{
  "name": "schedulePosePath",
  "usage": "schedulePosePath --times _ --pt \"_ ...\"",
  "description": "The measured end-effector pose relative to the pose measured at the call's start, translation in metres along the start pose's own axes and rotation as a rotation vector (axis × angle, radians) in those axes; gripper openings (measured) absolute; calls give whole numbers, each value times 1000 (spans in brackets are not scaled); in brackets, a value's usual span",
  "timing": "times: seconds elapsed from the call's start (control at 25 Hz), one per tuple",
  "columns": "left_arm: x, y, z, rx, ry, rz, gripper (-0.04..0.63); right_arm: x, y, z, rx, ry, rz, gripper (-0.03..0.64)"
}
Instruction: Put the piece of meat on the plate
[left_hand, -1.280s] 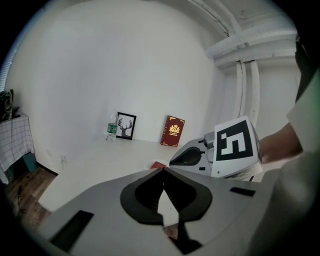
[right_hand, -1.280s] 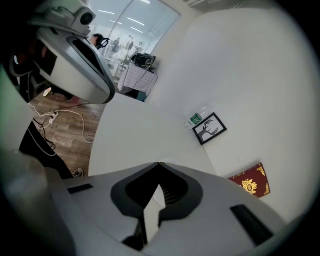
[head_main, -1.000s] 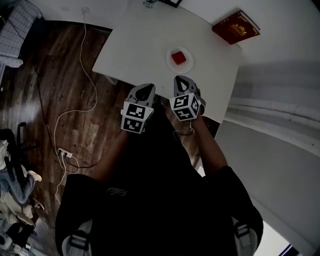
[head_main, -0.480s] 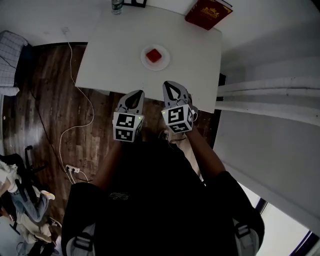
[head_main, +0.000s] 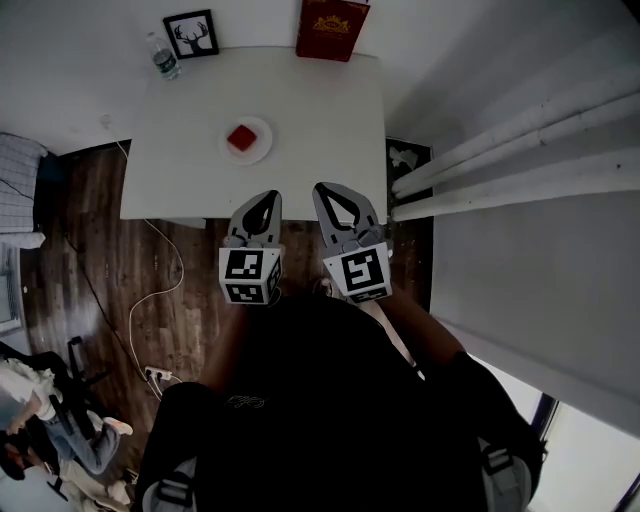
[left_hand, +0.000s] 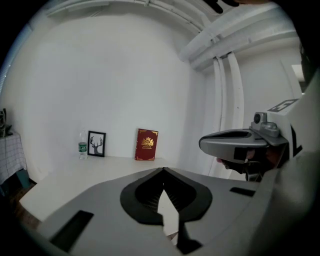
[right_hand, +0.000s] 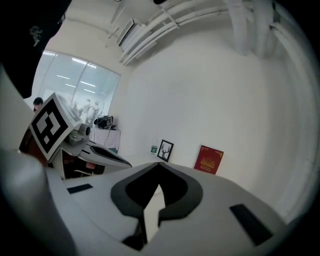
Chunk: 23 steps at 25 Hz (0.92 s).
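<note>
Meat sits mid-plate: small red squarish chunk, flat, so the job looks done. Left gripper and right gripper are both clenched on nothing, side by side, well short of the plate on the person's side (prob. parked clear, nothing left to carry).

The table looks matt white, the floor dark glossy wood, the plate smooth, the bottle clear plastic.
</note>
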<state>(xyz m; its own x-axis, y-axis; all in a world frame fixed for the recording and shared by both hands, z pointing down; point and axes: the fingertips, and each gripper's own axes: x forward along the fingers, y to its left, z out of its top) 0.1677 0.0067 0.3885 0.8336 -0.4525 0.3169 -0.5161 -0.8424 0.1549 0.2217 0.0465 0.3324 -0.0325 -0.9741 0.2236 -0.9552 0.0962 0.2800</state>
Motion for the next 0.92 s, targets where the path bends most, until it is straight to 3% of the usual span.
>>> schedulePosePath --times 0.24,0.48,0.64,0.8,0.92 --pt "-2 -48 10 45 -34 27 2 -46 -20 -2 13 -19 41 21" --pt "-22 -58 31 99 -95 171 2 -59 -24 2 85 -72 99 21" --pt "-20 -68 38 116 -73 156 2 -61 -27 7 169 -99 91 21" --pt "-27 -74 46 168 -90 183 2 -65 -22 10 164 -106 115 21" --pt "-32 -77 44 166 -78 188 2 -69 -19 12 143 -112 134 21"
